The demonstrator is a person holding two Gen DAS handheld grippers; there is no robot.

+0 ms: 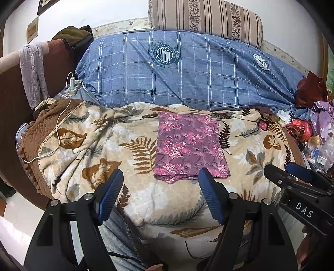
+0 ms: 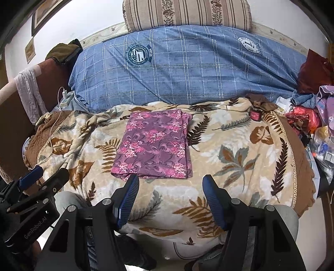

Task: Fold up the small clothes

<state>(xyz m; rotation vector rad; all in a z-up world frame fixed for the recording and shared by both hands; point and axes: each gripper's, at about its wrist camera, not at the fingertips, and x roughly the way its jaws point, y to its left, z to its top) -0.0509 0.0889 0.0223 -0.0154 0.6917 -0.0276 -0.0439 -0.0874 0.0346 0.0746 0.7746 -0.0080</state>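
A purple-and-pink floral cloth (image 1: 189, 146) lies folded into a flat rectangle on the leaf-patterned blanket (image 1: 94, 150); it also shows in the right wrist view (image 2: 154, 146). My left gripper (image 1: 160, 174) is open and empty, just short of the cloth's near edge. My right gripper (image 2: 171, 179) is open and empty, at the cloth's near right corner. Each gripper shows in the other's view, the right one (image 1: 281, 168) at right, the left one (image 2: 51, 173) at left.
A blue plaid duvet (image 1: 187, 70) and a striped bolster (image 1: 208, 18) lie behind. A pile of clothes and bags (image 1: 313, 125) is at right. A small pink jar (image 2: 255, 114) stands on the blanket. A power strip with a white cable (image 1: 72, 85) is at left.
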